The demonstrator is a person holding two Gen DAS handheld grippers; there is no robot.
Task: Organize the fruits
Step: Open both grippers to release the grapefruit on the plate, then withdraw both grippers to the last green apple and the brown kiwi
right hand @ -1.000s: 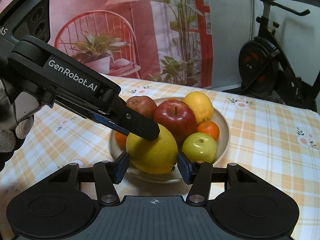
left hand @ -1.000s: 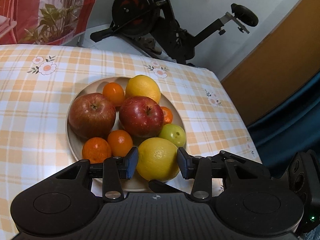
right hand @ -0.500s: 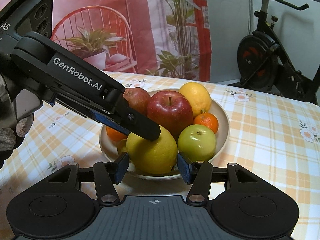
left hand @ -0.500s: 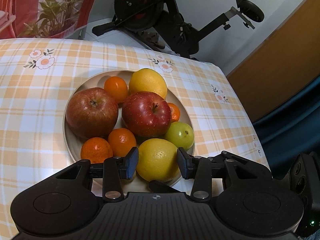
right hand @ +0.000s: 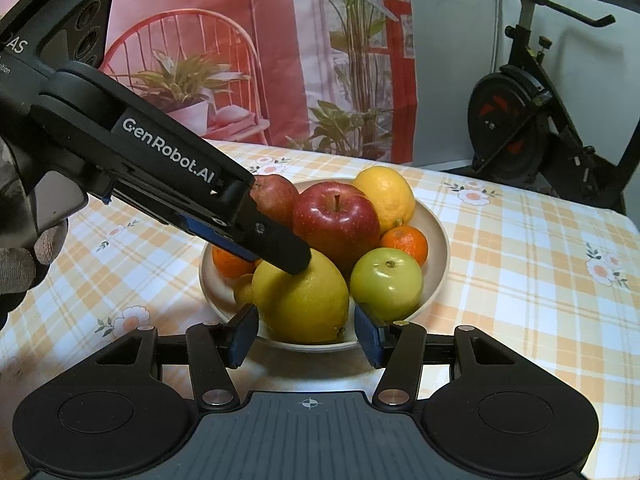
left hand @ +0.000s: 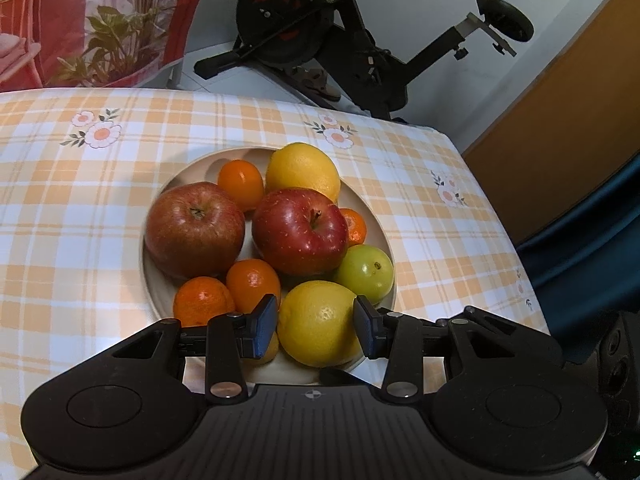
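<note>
near lemon [left hand: 320,322] sits between the left gripper [left hand: 316,326] pads, at the plate [right hand: 434,224] front edge.
both tongs open: left straddles it, not clamped; right gripper [right hand: 306,330] waits just before it.

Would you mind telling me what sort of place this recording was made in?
Probably a home living or dining area: a table under an orange checked floral tablecloth, a beige plate of fruit, and a black stationary exercise bike behind.

Warm, dimmish indoor light, both views sharp. Small glare spots on the red apple [left hand: 300,230] and green apple [right hand: 386,282]; soft shadows under the plate [right hand: 434,236]. Strong fisheye bending at frame edges, corners vignetted dark. Table [left hand: 60,240] slightly washed out at left.
</note>
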